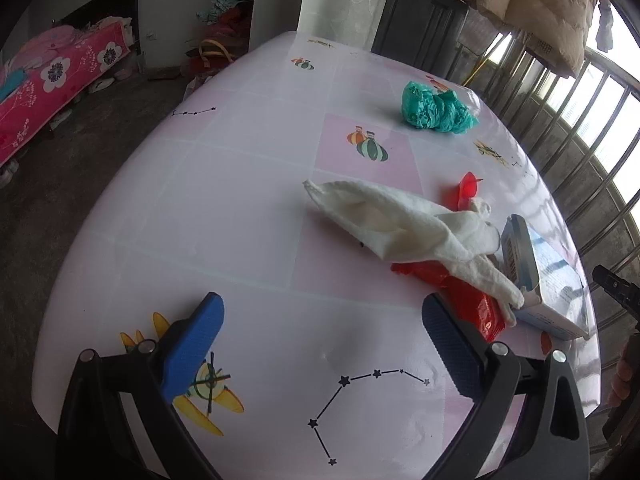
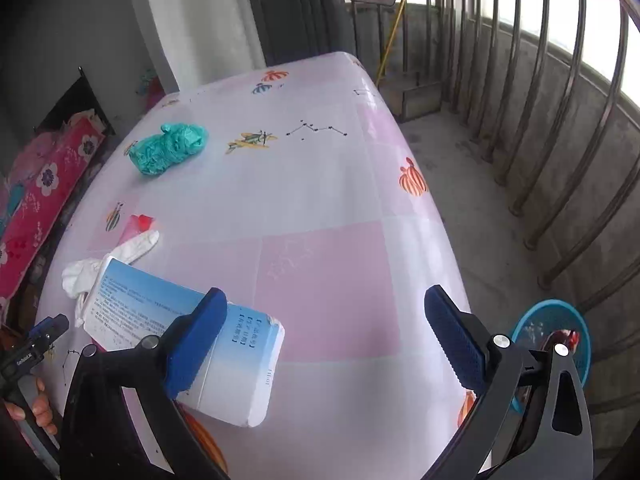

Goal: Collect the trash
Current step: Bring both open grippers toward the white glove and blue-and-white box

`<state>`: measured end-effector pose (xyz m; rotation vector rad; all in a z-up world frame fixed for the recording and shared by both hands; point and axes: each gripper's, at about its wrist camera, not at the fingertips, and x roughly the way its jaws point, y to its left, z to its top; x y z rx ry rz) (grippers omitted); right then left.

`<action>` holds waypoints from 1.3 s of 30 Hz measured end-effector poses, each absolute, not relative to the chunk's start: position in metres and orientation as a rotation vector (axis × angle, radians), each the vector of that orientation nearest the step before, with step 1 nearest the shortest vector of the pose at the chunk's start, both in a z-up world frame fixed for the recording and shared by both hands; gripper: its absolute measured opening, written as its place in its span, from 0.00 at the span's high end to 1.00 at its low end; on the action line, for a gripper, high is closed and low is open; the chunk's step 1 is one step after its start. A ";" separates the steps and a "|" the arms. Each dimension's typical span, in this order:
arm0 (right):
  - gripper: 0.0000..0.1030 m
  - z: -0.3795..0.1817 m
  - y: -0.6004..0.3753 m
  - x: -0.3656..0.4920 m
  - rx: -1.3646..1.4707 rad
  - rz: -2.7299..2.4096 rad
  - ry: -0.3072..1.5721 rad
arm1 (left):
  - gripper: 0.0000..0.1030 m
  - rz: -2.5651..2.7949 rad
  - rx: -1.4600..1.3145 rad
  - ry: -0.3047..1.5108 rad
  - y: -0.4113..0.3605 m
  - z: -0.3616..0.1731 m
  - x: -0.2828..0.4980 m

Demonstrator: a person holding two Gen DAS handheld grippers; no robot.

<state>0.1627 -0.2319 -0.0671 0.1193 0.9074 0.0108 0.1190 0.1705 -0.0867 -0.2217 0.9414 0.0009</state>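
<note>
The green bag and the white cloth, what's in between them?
Only bare tablecloth with a printed balloon picture lies between the green bag and the white cloth, in the left wrist view.

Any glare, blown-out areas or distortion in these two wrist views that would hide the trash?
Left wrist view: strong fisheye bending, the window overexposed, sheen on the tablecloth, yet the white cloth and green bag read clearly. Right wrist view: the window blown out, soft glare mid-table, dark vignetted corners; the blue-white box sharp, its print legible.
</note>
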 end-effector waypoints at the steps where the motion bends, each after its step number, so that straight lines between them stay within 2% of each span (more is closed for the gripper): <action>1: 0.08 -0.069 -0.231 0.164 0.124 0.011 0.917 | 0.06 0.005 -0.207 0.939 0.169 -0.087 0.120; 11: 0.08 -0.085 -0.236 0.165 0.183 -0.003 0.957 | 0.05 0.039 -0.036 0.939 0.153 -0.095 0.121; 31: 0.08 -0.089 -0.237 0.164 0.262 0.015 0.970 | 0.05 0.075 -0.035 0.974 0.151 -0.093 0.118; 39: 0.08 -0.071 -0.243 0.156 0.295 0.044 0.875 | 0.05 0.047 -0.018 0.936 0.153 -0.094 0.111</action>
